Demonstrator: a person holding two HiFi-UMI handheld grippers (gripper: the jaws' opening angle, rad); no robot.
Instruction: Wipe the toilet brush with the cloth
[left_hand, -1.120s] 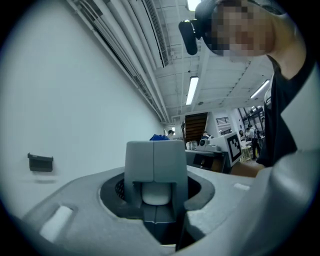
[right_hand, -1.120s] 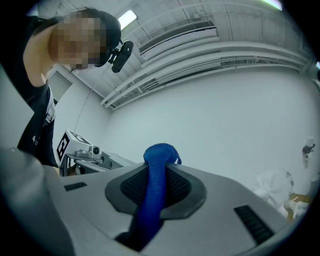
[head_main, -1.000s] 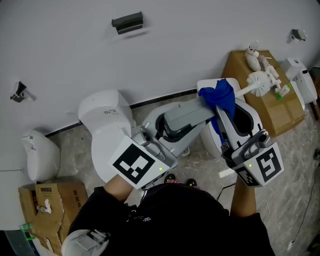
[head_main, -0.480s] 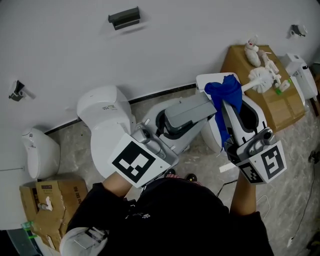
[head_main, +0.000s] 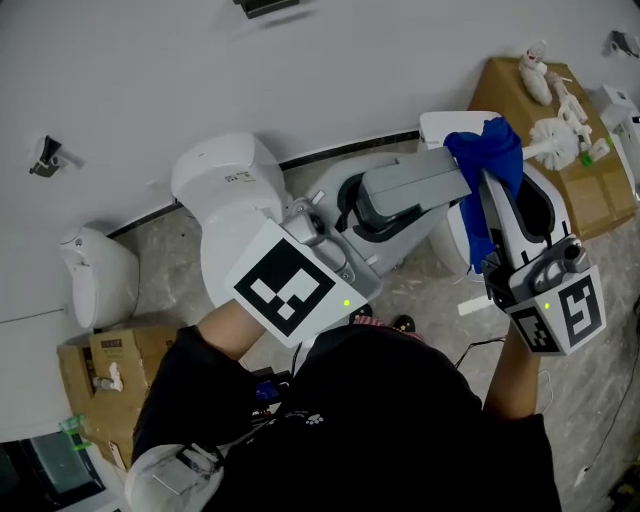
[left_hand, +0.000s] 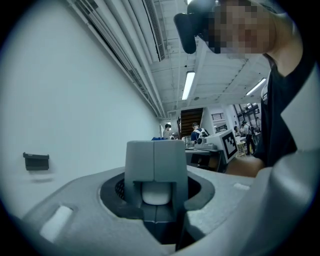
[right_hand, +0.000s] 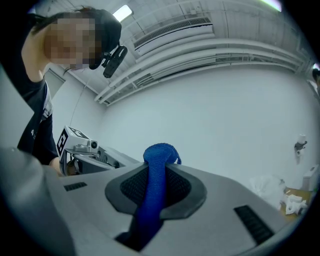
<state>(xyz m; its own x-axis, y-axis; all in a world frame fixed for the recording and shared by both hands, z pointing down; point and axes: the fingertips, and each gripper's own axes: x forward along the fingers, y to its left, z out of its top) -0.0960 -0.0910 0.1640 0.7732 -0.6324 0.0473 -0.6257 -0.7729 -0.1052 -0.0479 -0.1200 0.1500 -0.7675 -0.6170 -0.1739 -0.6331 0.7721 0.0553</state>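
The toilet brush shows its white bristle head (head_main: 556, 140) at the upper right of the head view. Its thin handle runs left under the blue cloth (head_main: 486, 158). My left gripper (head_main: 455, 178) reaches in from the left. It is shut on the handle, whose rounded white end (left_hand: 156, 192) sits between its grey jaws (left_hand: 155, 150). My right gripper (head_main: 492, 190) comes up from below and is shut on the blue cloth (right_hand: 152, 200), which drapes over the handle right beside the left gripper's tips. The part of the handle under the cloth is hidden.
A white toilet (head_main: 225, 190) stands against the wall on the left, with a smaller white fixture (head_main: 95, 280) further left. A white bowl (head_main: 455, 240) lies beneath the grippers. One cardboard box (head_main: 590, 195) holding white items is at the right, another (head_main: 100, 370) at the lower left.
The head view has swung, so both grippers, the cloth and the brush sit further right in the picture. Both grips look the same, and the cloth stays on the handle.
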